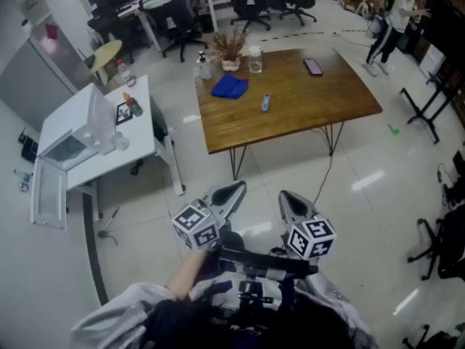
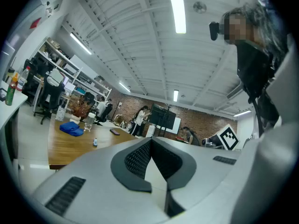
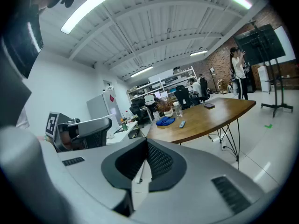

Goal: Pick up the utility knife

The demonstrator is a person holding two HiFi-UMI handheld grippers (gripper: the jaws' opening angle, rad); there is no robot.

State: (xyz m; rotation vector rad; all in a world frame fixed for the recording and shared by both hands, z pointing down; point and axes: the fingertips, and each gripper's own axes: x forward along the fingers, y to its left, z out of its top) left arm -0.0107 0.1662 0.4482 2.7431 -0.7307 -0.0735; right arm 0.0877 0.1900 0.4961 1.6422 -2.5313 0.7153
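Note:
The utility knife [image 1: 266, 102] is a small grey-blue object lying near the middle of the brown wooden table [image 1: 327, 97], far ahead of me. It also shows small in the left gripper view as the knife [image 2: 95, 143] and in the right gripper view as the knife [image 3: 182, 123]. My left gripper [image 1: 236, 187] and right gripper [image 1: 287, 195] are held side by side close to my body, well short of the table and above the floor. Both point toward the table. The left gripper [image 2: 150, 140] and the right gripper [image 3: 146, 141] are shut with nothing between their pads.
On the table lie a blue cloth [image 1: 230, 87], a phone [image 1: 313, 66], a dried plant [image 1: 230, 49] and a clear jar [image 1: 255, 59]. A white desk [image 1: 80, 122] stands to the left. A person [image 1: 392, 20] stands at the far right, and black stands [image 1: 429, 100] are nearby.

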